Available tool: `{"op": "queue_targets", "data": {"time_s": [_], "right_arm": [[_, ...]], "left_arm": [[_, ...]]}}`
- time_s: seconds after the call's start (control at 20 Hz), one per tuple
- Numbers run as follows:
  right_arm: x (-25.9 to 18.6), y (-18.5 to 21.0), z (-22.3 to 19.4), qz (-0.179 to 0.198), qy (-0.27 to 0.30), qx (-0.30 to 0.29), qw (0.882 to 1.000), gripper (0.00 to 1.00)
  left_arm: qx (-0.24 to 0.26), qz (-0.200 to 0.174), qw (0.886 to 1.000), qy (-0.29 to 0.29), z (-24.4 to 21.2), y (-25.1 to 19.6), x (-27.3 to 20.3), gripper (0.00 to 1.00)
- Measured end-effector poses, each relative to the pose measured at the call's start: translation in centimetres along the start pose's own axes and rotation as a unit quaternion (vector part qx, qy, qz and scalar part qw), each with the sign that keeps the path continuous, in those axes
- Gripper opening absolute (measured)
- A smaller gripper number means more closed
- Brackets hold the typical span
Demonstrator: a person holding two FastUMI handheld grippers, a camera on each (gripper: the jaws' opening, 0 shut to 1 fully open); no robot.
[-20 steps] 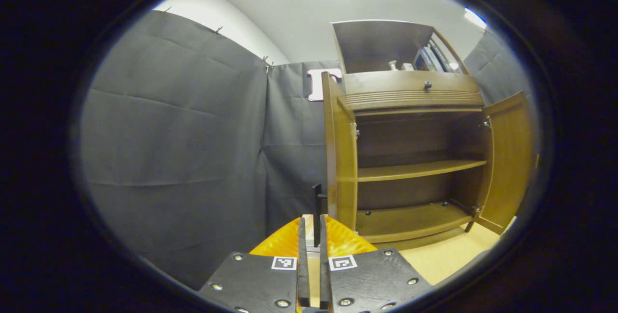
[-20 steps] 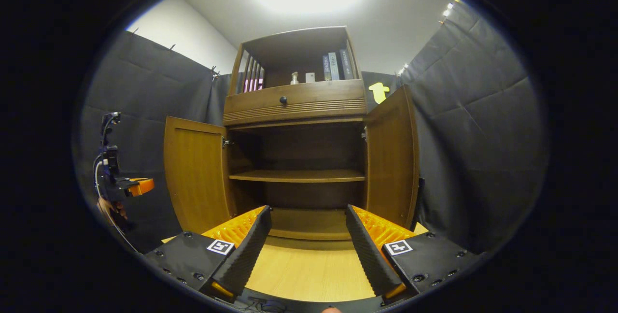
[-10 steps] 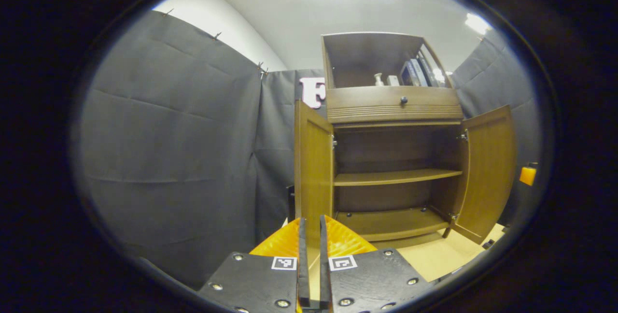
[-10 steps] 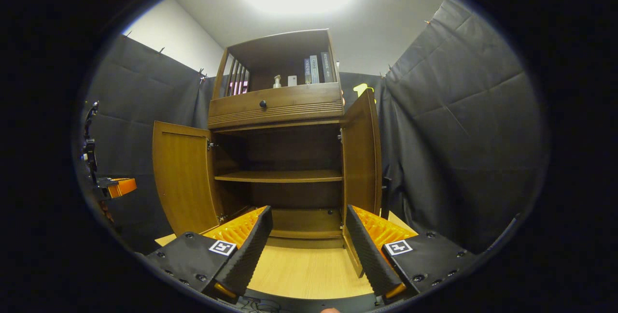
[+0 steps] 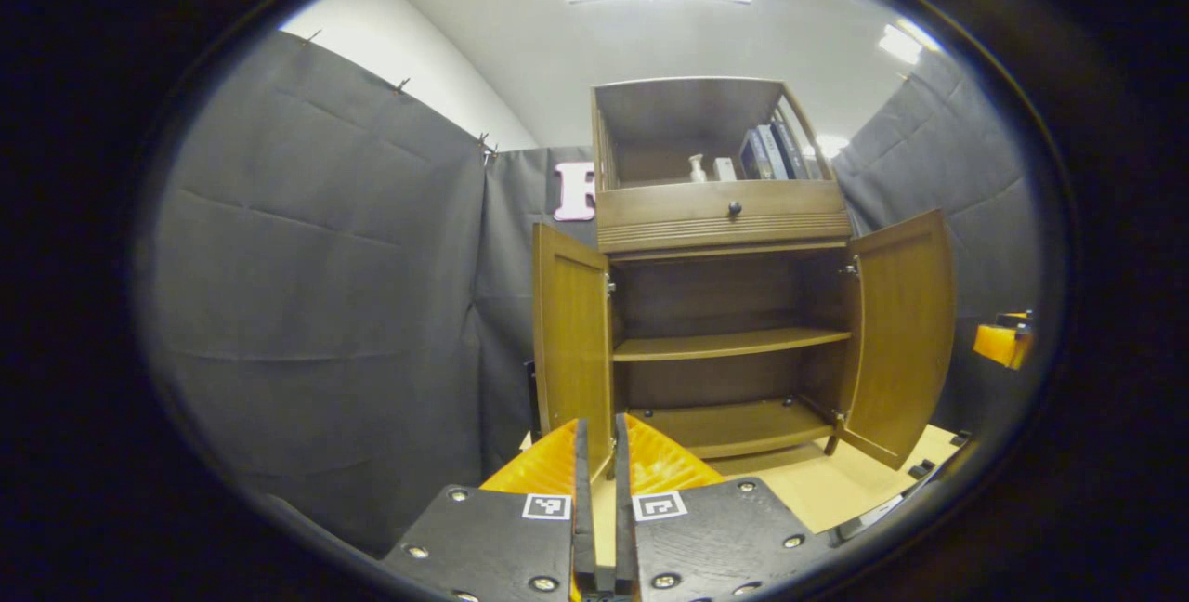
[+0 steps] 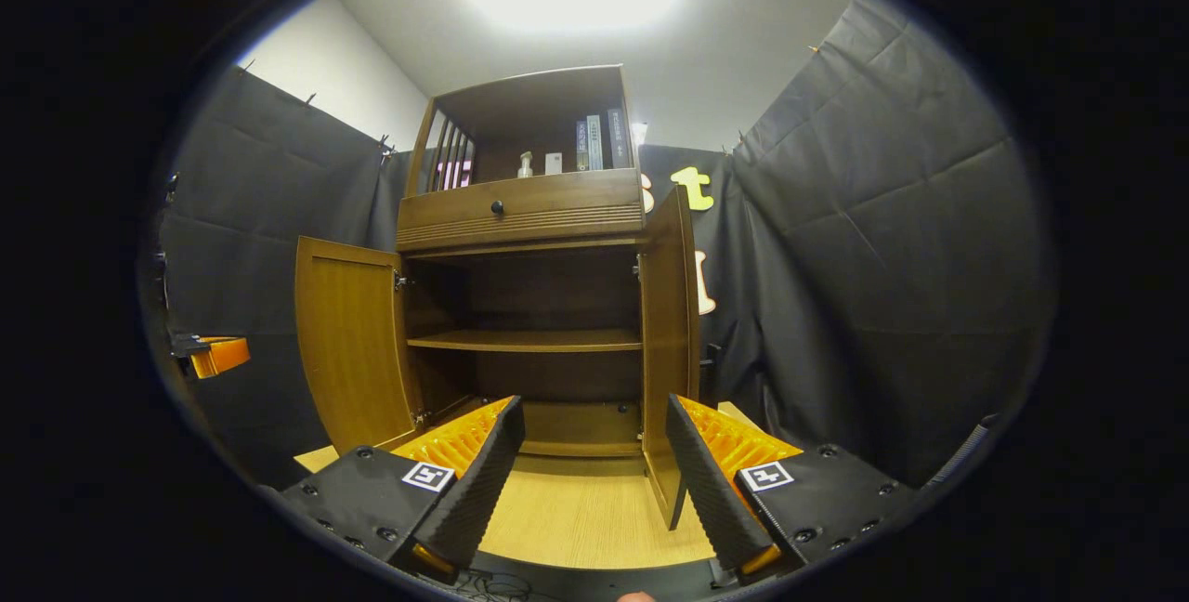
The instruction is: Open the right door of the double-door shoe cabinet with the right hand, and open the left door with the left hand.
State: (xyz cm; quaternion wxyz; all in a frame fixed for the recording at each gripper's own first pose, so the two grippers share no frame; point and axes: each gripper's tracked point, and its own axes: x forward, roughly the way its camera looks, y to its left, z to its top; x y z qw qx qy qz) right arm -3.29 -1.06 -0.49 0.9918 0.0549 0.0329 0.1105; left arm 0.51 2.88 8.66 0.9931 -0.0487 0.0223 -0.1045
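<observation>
The wooden shoe cabinet (image 5: 725,221) stands against the black cloth with both lower doors swung wide. In the left gripper view the left door (image 5: 568,333) is just beyond my left gripper (image 5: 599,481), whose fingers stand almost together with only a thin slit and nothing between them. The right door (image 5: 899,333) hangs open at the far side. In the right gripper view the right door (image 6: 669,342) is seen nearly edge-on above my right gripper (image 6: 590,453), which is open and holds nothing. The left door (image 6: 351,342) shows its inner face.
Inside are a bare middle shelf (image 6: 525,340) and bottom board (image 5: 734,425). Above sit a drawer with a dark knob (image 6: 497,207), then books (image 6: 594,142) and a small bottle (image 6: 526,165). Pale wooden floor (image 6: 576,518) lies in front. Cloth walls close both sides.
My left gripper has come off the left door's dark handle and drawn back. Both grippers have pulled away from the cabinet, which looks smaller now. Both doors stay open.
</observation>
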Motion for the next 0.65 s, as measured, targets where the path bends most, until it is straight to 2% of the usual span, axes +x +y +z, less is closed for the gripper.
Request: {"op": "queue_targets", "data": {"time_s": [0.05,0.1,0.15,0.2,0.25,0.35,0.45,0.65], "right_arm": [[0.0,0.1,0.0,-0.003,0.000,-0.001,1.000,0.96],[-0.3,-0.1,0.0,-0.006,0.000,0.000,1.000,0.96],[-0.3,-0.2,0.0,-0.008,-0.001,0.000,1.000,0.96],[-0.5,-0.3,0.1,-0.010,-0.001,0.001,1.000,0.96],[-0.5,-0.4,0.1,-0.011,-0.001,0.001,1.000,0.96],[-0.5,-0.6,0.0,-0.014,0.000,0.002,1.000,0.94],[-0.9,-0.8,-0.1,-0.015,0.000,0.005,1.000,0.96],[-0.9,-0.6,-0.1,-0.011,-0.003,-0.002,1.000,0.96]], "left_arm": [[0.003,-0.001,1.000,-0.002,0.1,0.0,-0.1,0.09],[0.006,0.003,1.000,-0.005,0.2,0.1,-0.2,0.03],[0.008,0.004,1.000,-0.007,0.4,0.2,-0.1,0.10],[0.007,0.005,1.000,-0.009,0.5,0.0,-0.4,0.10],[0.005,0.003,1.000,-0.012,0.6,-0.1,-0.4,0.04],[0.005,-0.001,1.000,-0.011,0.4,-0.3,-0.6,0.09],[0.006,-0.004,1.000,-0.008,0.4,-0.3,-0.8,0.14],[0.004,-0.002,1.000,-0.005,0.3,-0.4,-1.3,0.14]]}}
